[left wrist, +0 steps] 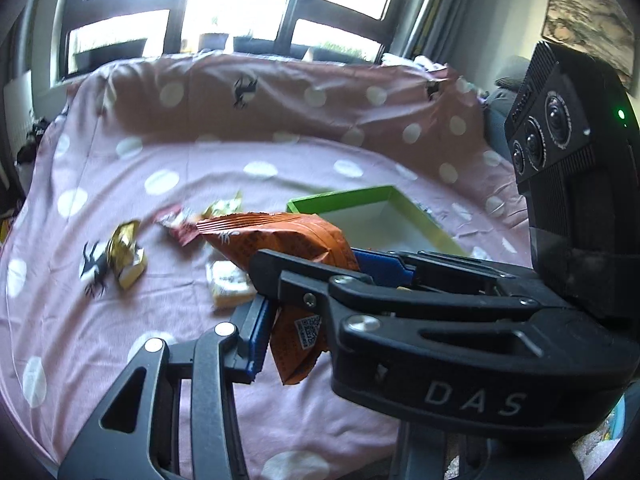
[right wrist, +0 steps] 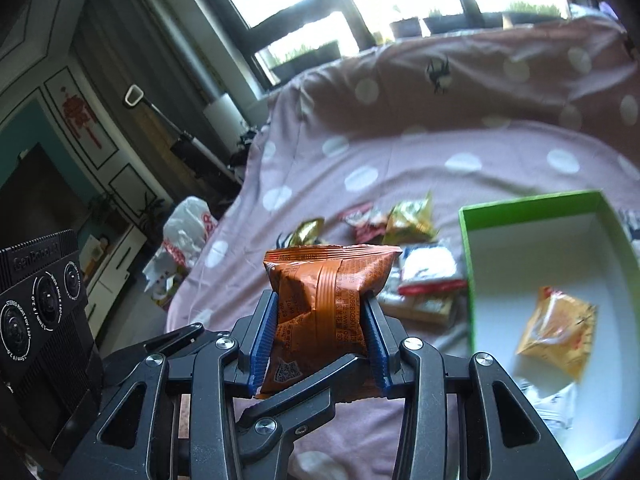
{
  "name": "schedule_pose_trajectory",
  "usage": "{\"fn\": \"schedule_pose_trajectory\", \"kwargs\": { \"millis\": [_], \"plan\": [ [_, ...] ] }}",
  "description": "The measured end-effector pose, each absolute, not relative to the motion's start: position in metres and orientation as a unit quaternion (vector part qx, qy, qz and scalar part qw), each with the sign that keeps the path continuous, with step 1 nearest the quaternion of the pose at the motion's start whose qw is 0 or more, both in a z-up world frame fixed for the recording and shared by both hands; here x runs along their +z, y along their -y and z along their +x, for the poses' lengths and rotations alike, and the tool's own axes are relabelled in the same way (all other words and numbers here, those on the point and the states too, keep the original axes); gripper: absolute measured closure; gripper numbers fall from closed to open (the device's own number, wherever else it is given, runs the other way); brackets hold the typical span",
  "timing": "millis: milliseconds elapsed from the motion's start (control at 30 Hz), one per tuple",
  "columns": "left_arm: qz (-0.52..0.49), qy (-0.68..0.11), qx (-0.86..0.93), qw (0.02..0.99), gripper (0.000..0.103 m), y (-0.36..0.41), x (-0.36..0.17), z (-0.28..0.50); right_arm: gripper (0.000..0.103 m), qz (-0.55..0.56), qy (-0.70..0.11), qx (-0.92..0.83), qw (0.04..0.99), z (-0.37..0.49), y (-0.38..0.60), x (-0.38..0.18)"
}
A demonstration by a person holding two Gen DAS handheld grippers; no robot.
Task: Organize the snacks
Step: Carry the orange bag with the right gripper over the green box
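Observation:
An orange snack packet [right wrist: 332,280] is lifted above the pink dotted sheet [right wrist: 400,160]. My right gripper [right wrist: 320,320] is shut on it, both blue pads [right wrist: 262,336] pressing its sides. My left gripper [left wrist: 304,332] crosses under it from the left. Its blue pad [left wrist: 256,336] lies against the packet's lower end [left wrist: 298,344], and its far finger is hidden behind the right gripper [left wrist: 332,270]. A green box [right wrist: 532,203] with a white inside lies to the right and holds a yellow packet [right wrist: 556,332] and a white one [right wrist: 548,404].
Loose snacks lie on the sheet beyond the grippers: gold wrappers [left wrist: 126,252], a red packet [left wrist: 176,224], a pale yellow one [left wrist: 230,284], and white-and-red packs [right wrist: 428,272] beside the box. The bed edge drops to the left, where a white plastic bag [right wrist: 188,232] sits on the floor.

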State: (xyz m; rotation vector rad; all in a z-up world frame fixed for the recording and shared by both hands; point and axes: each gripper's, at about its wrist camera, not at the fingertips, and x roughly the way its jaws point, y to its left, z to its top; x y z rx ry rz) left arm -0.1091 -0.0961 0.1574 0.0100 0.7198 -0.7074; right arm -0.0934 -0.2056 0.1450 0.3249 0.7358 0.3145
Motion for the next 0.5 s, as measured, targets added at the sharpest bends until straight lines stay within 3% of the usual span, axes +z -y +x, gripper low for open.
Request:
{"fn": "schedule_pose_trajectory", "kwargs": {
  "millis": [500],
  "plan": [
    [0.057, -0.307, -0.401, 0.861, 0.063, 0.192, 0.168, -0.126, 0.06, 0.201, -0.289, 0.091, 0.931, -0.137, 0.301, 0.159]
  ]
}}
